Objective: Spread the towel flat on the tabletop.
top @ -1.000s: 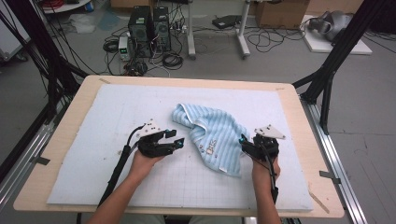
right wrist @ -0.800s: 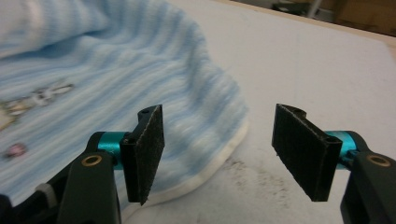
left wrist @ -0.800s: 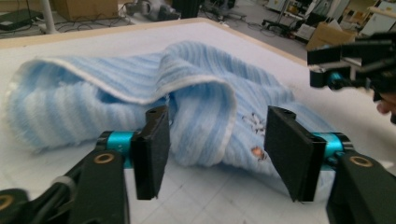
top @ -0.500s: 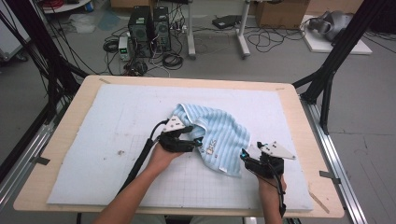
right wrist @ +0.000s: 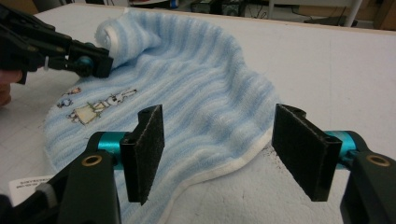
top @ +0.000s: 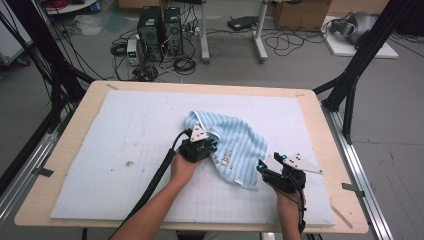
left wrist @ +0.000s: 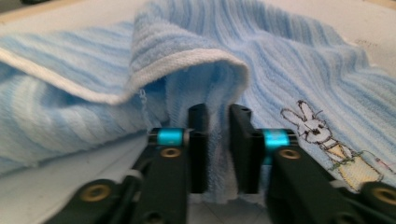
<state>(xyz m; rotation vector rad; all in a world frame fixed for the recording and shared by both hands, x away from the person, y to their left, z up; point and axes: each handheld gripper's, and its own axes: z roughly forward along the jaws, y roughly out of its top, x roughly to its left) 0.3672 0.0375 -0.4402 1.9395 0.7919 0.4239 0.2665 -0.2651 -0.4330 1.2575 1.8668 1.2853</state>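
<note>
A light blue striped towel (top: 239, 144) with a rabbit picture (left wrist: 318, 133) lies crumpled on the white mat (top: 110, 150) at mid-table. My left gripper (top: 211, 147) is at the towel's left side, shut on a raised fold of the towel (left wrist: 218, 154) that hangs between its jaws. My right gripper (top: 262, 168) stands open just off the towel's near right corner. In the right gripper view its fingers (right wrist: 149, 154) straddle the towel's white hem (right wrist: 224, 170) without touching it, and the left gripper (right wrist: 95, 63) shows at the far left.
The mat covers most of a wooden table (top: 320, 125). Black frame posts (top: 350, 85) stand at the table's back corners. Computers and cables (top: 160, 35) sit on the floor beyond the far edge. Bare mat stretches to the left of the towel.
My left gripper has moved right to the towel and shut on a fold at its edge. My right gripper has drawn back toward the person, off the towel, and stays open.
</note>
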